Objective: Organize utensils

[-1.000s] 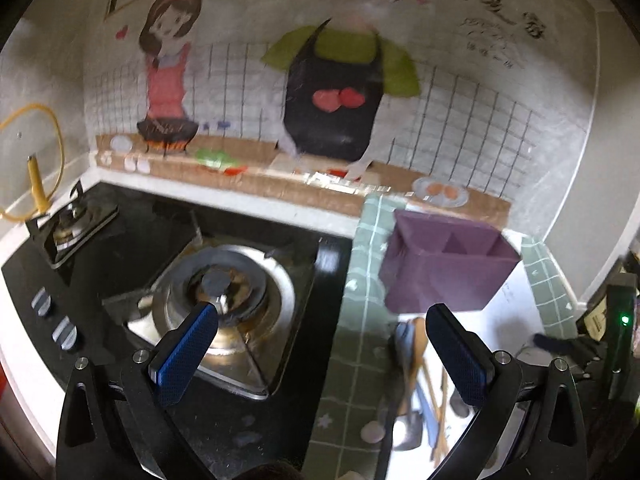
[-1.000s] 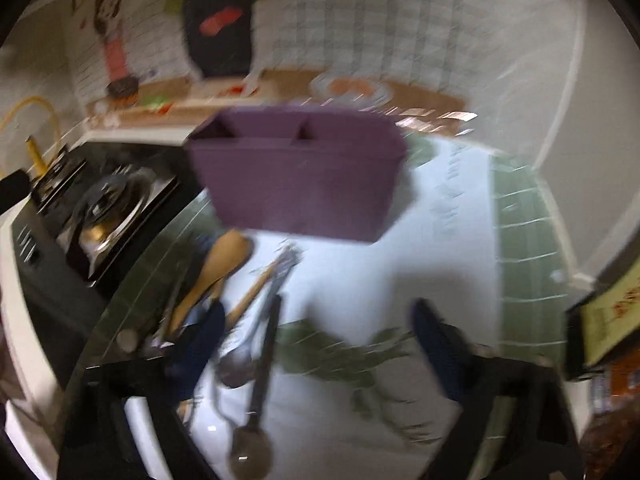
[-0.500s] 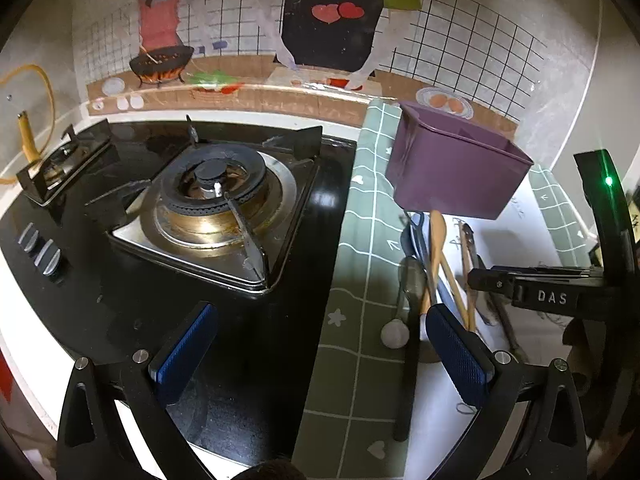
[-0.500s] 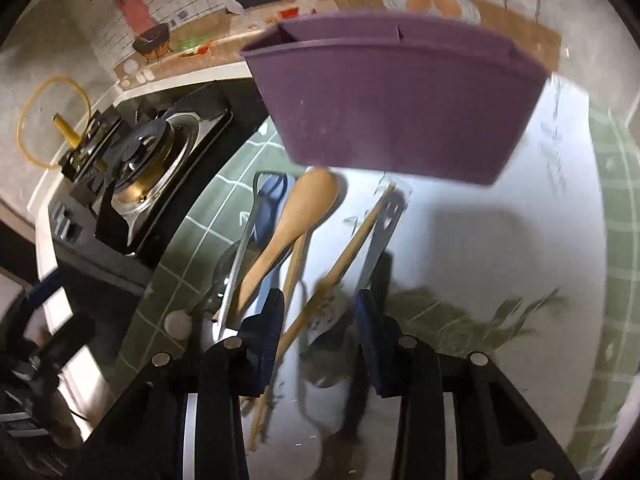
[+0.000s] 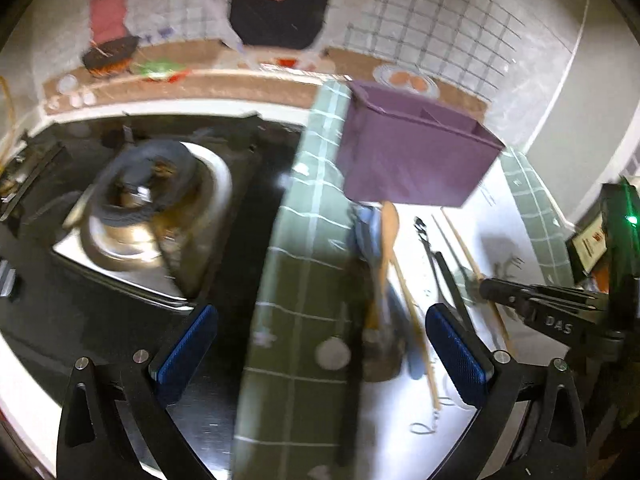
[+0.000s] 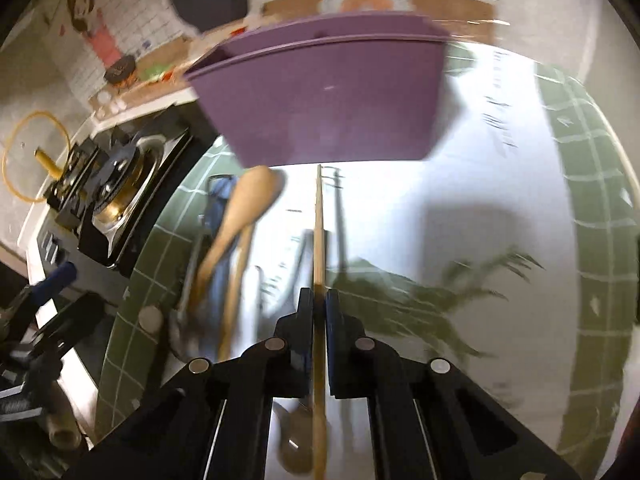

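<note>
A: Right hand-held gripper [image 6: 319,300] status?
B: Pads clamped tight on a thin wooden stick [image 6: 319,224]. Looks like a chopstick or a slim handle, can't tell which. It runs straight ahead between the fingers, far tip near the base of the purple organizer [image 6: 324,96].
A: Left one?
B: Left hand-held gripper [image 5: 320,354] is spread wide, holding nothing. It hangs over the seam between the black stove top [image 5: 120,240] and the green checked mat [image 5: 308,208].
A: Where's the rest of the cutlery?
B: Piled on the worktop [image 5: 492,216] in front of the organizer. Wooden spoon [image 5: 387,240] lies with its bowl toward the organizer, on top of a blue utensil [image 5: 368,232]. Black tongs [image 5: 436,260] lie just right of that. Frame is blurred, so I can't separate the others.
A: Organizer contents?
B: Divider wall visible at the rim. Inside isn't readable from either view.
A: Grippers relative to each other?
B: Right one shows at the right edge of the left view, near the pile.
</note>
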Tool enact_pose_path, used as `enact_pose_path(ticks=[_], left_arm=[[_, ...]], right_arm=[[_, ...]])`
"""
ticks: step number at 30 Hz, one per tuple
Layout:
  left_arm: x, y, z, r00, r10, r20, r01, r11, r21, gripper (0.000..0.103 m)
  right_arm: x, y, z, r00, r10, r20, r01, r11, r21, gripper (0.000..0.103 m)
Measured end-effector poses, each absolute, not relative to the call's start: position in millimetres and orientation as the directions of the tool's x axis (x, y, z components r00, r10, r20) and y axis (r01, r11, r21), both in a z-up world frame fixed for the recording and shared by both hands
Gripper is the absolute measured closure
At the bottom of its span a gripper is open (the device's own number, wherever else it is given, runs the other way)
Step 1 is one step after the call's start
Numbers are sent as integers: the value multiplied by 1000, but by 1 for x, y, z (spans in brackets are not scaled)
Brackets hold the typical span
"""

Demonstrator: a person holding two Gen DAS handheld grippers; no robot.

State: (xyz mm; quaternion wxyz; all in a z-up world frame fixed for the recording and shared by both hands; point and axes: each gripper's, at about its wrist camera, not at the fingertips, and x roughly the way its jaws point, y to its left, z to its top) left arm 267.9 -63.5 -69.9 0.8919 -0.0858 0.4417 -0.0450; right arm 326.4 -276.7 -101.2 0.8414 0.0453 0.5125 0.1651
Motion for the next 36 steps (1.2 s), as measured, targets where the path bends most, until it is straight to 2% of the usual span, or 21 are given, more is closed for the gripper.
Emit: enact_pose_path(ticks=[2,4,9,12,17,18,19,21,22,23,30,31,32,34,36], left_arm=[[270,-72,-73,591,-161,-790,34,984,-175,14],[276,-83,-75,571,-197,-797,80,979,-186,33],[306,-97,-81,530,-204,-823,100,979,-178,40],[339,-98,-89,483,-183,-856,67,983,-172,57],[372,-103,-101,447,-150,-882,43,988,-147,62],[374,-104,-103,447,-147,-883,47,989,-141,70],[376,-106,-106,446,-145,-883,55,989,-134,79],[375,-111,-109,458,-145,-877,72,989,-126,87],[372,-112,-109,472,-141,-871,78,990,-118,92],[369,-112,-107,482,-152,-863,85,988,-127,92],[322,-97,-70,584,-263,-768,115,963,-243,94],[317,-96,-65,595,-267,-758,122,962,-244,94],[314,-94,-62,600,-272,-752,124,961,-248,94],[310,-92,-58,600,-283,-748,126,957,-261,94],[310,-87,-59,596,-265,-758,109,962,-250,94]], right_arm=[[319,-291,-102,424,321,-847,-213,944,251,98],[313,-298,-104,422,333,-843,-212,940,266,98],[304,-307,-104,440,350,-827,-220,935,279,97],[305,-307,-104,447,340,-827,-223,938,266,97],[306,-307,-103,448,345,-825,-239,935,261,96],[307,-306,-103,451,342,-825,-238,936,258,96],[307,-306,-103,453,342,-823,-241,936,256,94],[309,-305,-102,460,339,-821,-245,937,249,88],[311,-303,-102,466,331,-821,-244,940,240,78],[315,-301,-102,473,315,-823,-243,944,221,72],[340,-272,-120,471,209,-857,-240,965,103,73],[341,-269,-121,482,192,-855,-243,967,80,75],[342,-263,-121,488,172,-856,-255,966,49,85],[341,-260,-119,475,176,-862,-272,961,46,97],[338,-263,-115,465,203,-862,-277,958,76,97]])
